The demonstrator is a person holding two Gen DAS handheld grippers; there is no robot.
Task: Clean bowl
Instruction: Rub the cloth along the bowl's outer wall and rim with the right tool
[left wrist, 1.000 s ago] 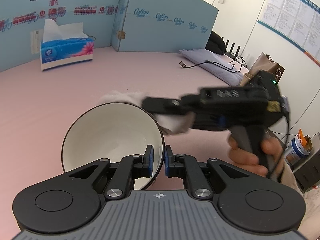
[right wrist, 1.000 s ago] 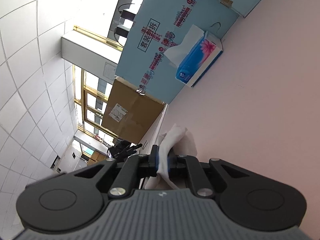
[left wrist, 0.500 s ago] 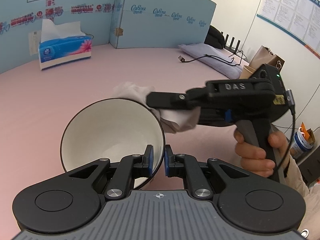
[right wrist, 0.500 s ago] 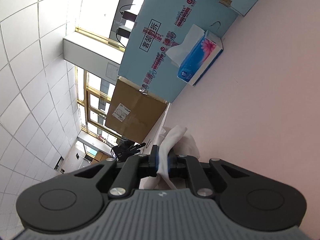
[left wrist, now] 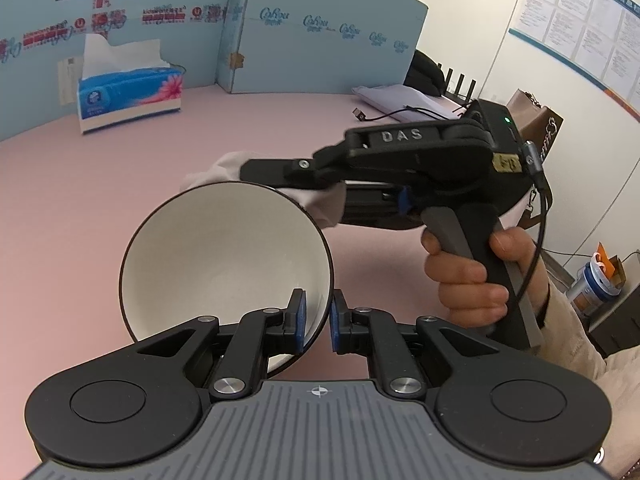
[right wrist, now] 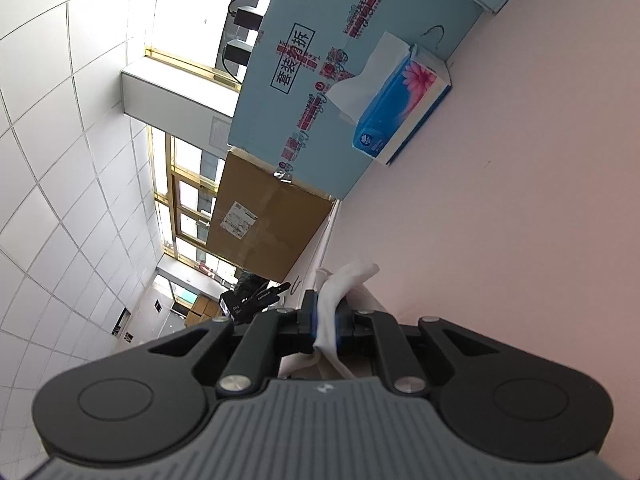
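Observation:
A white bowl (left wrist: 224, 256) with a dark rim is held tilted above the pink table, its opening facing the left wrist camera. My left gripper (left wrist: 316, 322) is shut on the bowl's near rim. My right gripper (right wrist: 326, 318) is shut on a white tissue (right wrist: 340, 288). In the left wrist view the right gripper's body (left wrist: 420, 168) reaches in from the right, and the tissue (left wrist: 324, 204) sits just behind the bowl's far rim, part of it hidden by the bowl.
A blue tissue box (left wrist: 128, 94) (right wrist: 400, 120) stands at the back left of the pink table (left wrist: 80, 208). Blue panels (left wrist: 320, 32) wall the table's far side. A cable and cloth (left wrist: 392, 100) lie at the back right.
The right gripper with the tissue has risen slightly and stays behind the bowl's far rim. The bowl stays in the left gripper with little change.

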